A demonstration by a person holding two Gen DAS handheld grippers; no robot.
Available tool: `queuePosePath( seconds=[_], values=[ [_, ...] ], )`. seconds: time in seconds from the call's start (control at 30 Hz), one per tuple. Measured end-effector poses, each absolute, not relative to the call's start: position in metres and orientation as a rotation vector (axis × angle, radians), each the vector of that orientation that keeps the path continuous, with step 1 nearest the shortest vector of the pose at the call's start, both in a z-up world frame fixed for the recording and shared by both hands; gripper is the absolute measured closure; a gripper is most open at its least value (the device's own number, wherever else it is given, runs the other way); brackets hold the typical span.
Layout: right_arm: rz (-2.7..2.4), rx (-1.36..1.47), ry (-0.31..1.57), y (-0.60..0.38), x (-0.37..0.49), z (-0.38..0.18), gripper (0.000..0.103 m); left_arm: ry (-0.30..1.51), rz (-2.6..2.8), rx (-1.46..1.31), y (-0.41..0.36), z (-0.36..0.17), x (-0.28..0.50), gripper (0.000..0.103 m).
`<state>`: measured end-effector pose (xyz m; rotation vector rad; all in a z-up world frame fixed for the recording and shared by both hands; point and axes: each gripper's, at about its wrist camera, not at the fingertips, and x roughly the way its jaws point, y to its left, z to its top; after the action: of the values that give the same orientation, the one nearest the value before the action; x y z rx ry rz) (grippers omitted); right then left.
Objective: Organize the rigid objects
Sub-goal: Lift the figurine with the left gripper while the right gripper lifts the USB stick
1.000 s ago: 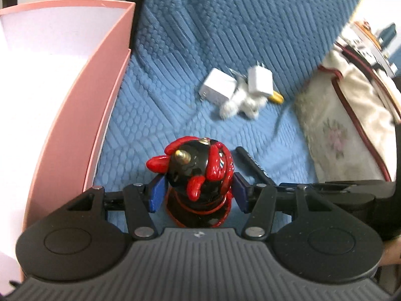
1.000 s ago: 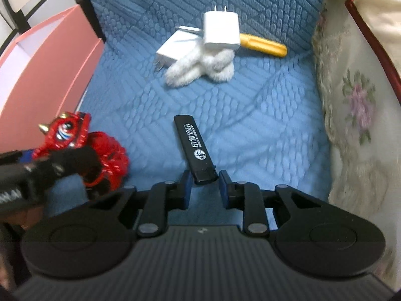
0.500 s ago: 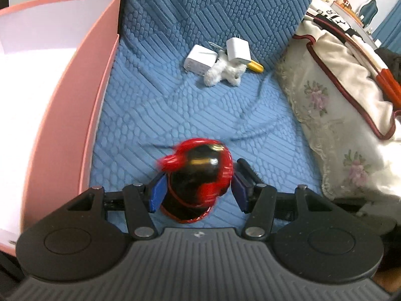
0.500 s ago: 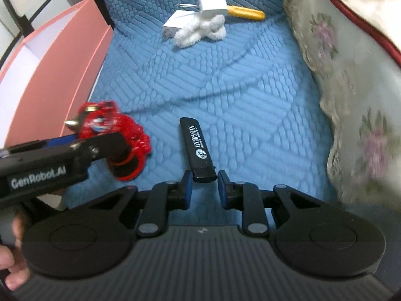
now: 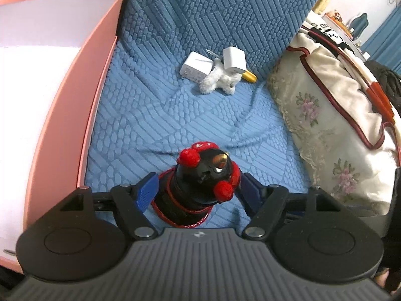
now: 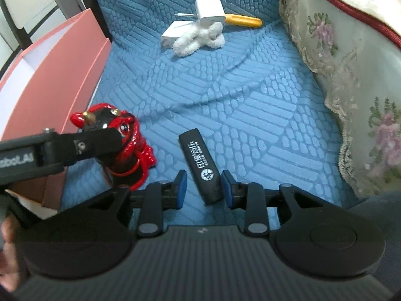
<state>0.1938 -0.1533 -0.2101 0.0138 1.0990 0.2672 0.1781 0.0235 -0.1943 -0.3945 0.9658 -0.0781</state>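
Observation:
A red and black horned figurine (image 5: 203, 175) stands on the blue quilted cushion (image 5: 175, 115) between the jaws of my left gripper (image 5: 198, 193). The jaws are opening, and both blue pads are off it. From the right wrist view the figurine (image 6: 135, 155) stands beside the pink box (image 6: 62, 75), partly hidden by a left gripper finger (image 6: 95, 145). A black lighter-like stick with white print (image 6: 203, 165) lies on the cushion, its near end between the jaws of my right gripper (image 6: 204, 188). Those jaws are opening too, with a gap at the left pad.
The pink box (image 5: 75, 115) with its white inside fills the left. Two white chargers (image 5: 196, 66), a white fluffy toy (image 5: 218, 81) and a yellow-handled screwdriver (image 6: 243, 21) lie at the cushion's back. A floral lace pillow (image 5: 325, 130) borders the right.
Both grippers' jaws have spread wider. The figurine, gripped and blurred half a second ago, now stands free on the cushion. The black stick stays between the right jaws, which no longer press it.

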Motion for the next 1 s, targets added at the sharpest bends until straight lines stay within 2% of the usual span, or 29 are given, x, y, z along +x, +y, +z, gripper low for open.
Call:
queuePosePath(
  seconds=[0.43,0.5,0.53,0.7,0.77,0.83,1.0],
  values=[
    [0.261,-0.056,1.035,-0.141,0.203,-0.221,0.069,0.977,-0.094,-0.376,0.019,-0.206,0.179,0.027],
    [0.268,-0.073,1.037,-0.139,0.203,-0.22,0.07,0.974,-0.098,-0.368,0.018,-0.206,0.18,0.027],
    [0.274,-0.08,1.037,-0.138,0.203,-0.22,0.074,0.972,-0.099,-0.365,0.017,-0.207,0.181,0.027],
    [0.272,-0.057,1.045,-0.139,0.201,-0.218,0.075,0.971,-0.111,-0.366,0.016,-0.21,0.184,0.027],
    [0.27,-0.048,1.05,-0.14,0.201,-0.217,0.075,0.977,-0.112,-0.374,0.016,-0.213,0.186,0.029],
    [0.264,-0.032,1.051,-0.142,0.2,-0.215,0.075,0.975,-0.119,-0.374,0.016,-0.213,0.186,0.037],
    [0.262,-0.004,1.054,-0.145,0.2,-0.21,0.075,0.966,-0.117,-0.364,0.014,-0.209,0.185,0.041]
  ],
)
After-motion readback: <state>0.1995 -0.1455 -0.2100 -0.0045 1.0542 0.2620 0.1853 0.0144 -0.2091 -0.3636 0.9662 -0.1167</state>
